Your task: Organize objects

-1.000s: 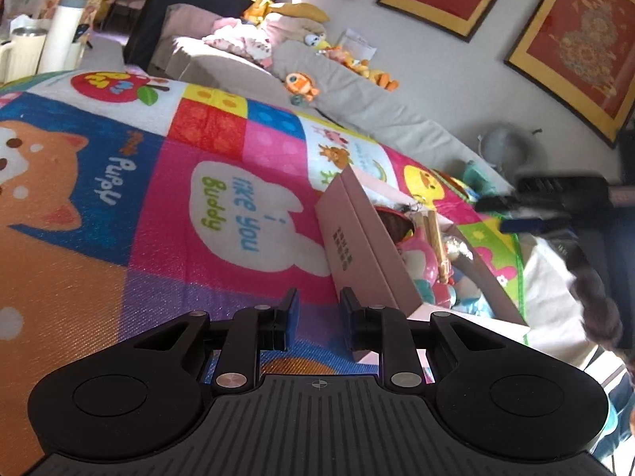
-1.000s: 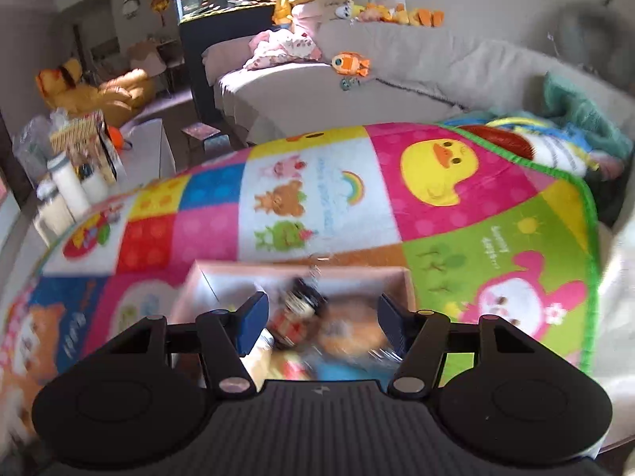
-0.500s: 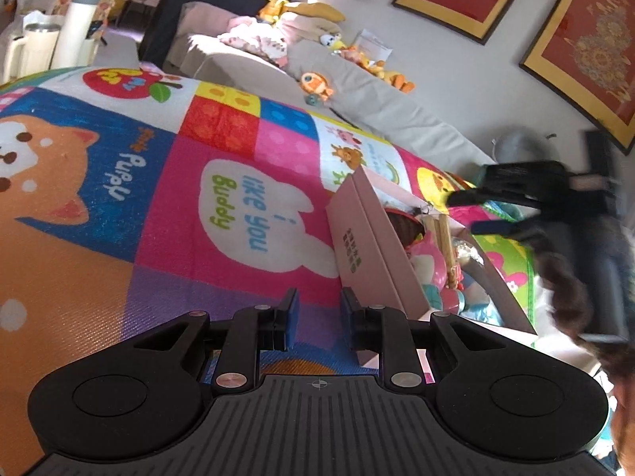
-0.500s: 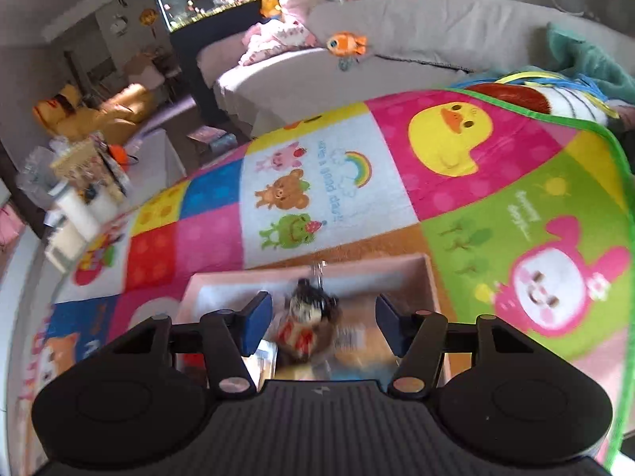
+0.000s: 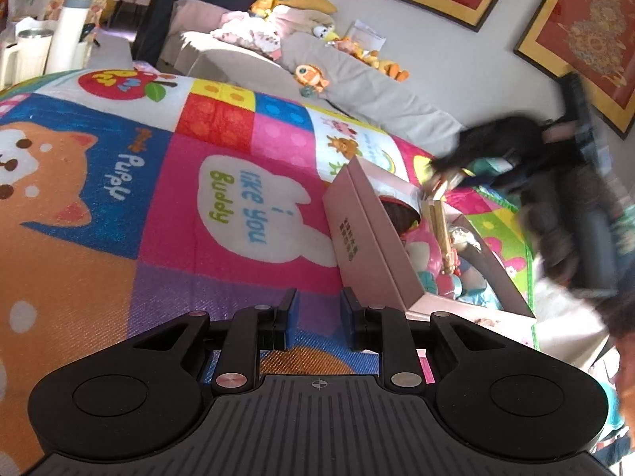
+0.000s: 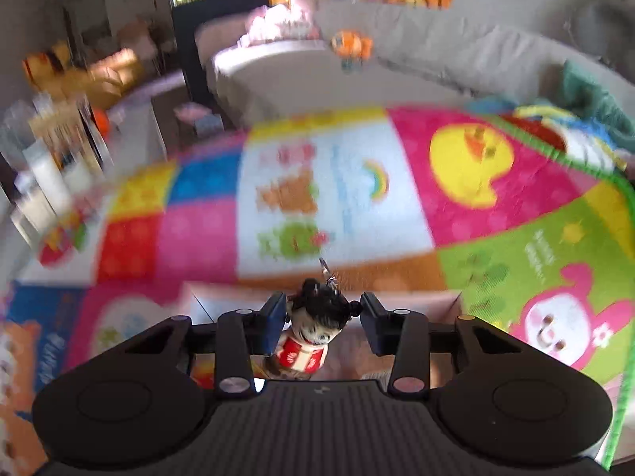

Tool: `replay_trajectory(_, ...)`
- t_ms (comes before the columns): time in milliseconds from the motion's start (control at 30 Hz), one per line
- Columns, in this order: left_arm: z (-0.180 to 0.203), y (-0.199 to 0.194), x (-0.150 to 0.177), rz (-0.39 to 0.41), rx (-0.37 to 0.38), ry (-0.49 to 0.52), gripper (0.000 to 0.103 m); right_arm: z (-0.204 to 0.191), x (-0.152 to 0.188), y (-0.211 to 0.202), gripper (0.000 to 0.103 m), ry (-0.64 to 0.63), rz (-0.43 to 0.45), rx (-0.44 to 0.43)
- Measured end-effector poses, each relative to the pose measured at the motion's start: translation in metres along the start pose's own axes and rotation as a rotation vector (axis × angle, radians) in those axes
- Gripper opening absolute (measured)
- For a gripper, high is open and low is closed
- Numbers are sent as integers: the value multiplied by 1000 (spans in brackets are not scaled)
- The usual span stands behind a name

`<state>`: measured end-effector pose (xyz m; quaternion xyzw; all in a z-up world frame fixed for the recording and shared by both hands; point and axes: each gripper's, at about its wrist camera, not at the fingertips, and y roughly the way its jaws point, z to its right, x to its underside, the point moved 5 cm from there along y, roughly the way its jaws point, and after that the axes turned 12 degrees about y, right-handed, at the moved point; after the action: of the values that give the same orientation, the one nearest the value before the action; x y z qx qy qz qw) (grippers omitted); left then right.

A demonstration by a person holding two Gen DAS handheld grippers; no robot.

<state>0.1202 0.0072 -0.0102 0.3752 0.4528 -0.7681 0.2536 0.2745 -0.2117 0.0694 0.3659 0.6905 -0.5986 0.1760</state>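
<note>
A pink cardboard box lies open on the colourful play mat, holding several toys. My left gripper hovers low over the mat beside the box's near corner, fingers slightly apart and empty. My right gripper is above the box; a small doll keychain with black hair and a red dress hangs between its fingers, against the left finger, with a gap to the right one. From the left wrist view the right gripper appears blurred over the box's far end.
A grey sofa with stuffed toys runs behind the mat. White bottles stand at the far left. Framed red pictures hang on the wall. A green-edged mat border lies at the right.
My right gripper has narrowed around the doll keychain and moved, with the doll now high between the fingers. My left gripper has stayed still beside the box.
</note>
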Motion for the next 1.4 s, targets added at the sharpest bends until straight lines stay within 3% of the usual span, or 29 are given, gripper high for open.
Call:
replay_trajectory(167, 0, 2, 2, -11, -10, 2, 24, 1, -27, -64, 40, 57, 121, -120)
replay_trajectory(267, -2, -2, -3, 9, 8, -29, 24, 13, -32, -71, 42, 135, 136, -183)
replay_trajectory(400, -3, -16, -18, 43, 26, -50, 24, 43, -18, -69, 43, 184, 155, -121)
replay_trajectory(467, -2, -18, -27, 36, 16, -39, 24, 60, -4, -81, 45, 147, 176, -116)
replay_trajectory(533, 0, -13, -34, 5, 5, -36, 24, 77, 14, -96, 58, 106, 193, -110)
replay_trajectory(633, 10, -1, -41, -50, 42, -41, 24, 103, 47, -116, 66, 34, 198, -93)
replay_trajectory(833, 41, 30, -59, -102, 9, 59, 24, 135, 121, -124, 66, -140, 181, -37)
replay_trajectory(967, 48, 61, -77, -127, -103, 96, 24, 133, 155, -119, 66, -190, 145, -100)
replay_trajectory(1067, 51, 90, -77, -223, -182, 162, 36, 128, 167, -106, 64, -199, 114, -129)
replay_trajectory(1100, 51, 94, -75, -222, -202, 181, 39, 126, 168, -102, 62, -195, 107, -134)
replay_trajectory(1167, 49, 92, -74, -220, -237, 202, 54, 122, 168, -93, 56, -199, 101, -141)
replay_trajectory(1267, 40, 82, -71, -239, -240, 201, 71, 108, 168, -90, 55, -244, 129, -147)
replay_trajectory(1400, 15, 62, -68, -226, -303, 186, 78, 84, 163, -86, 55, -307, 146, -144)
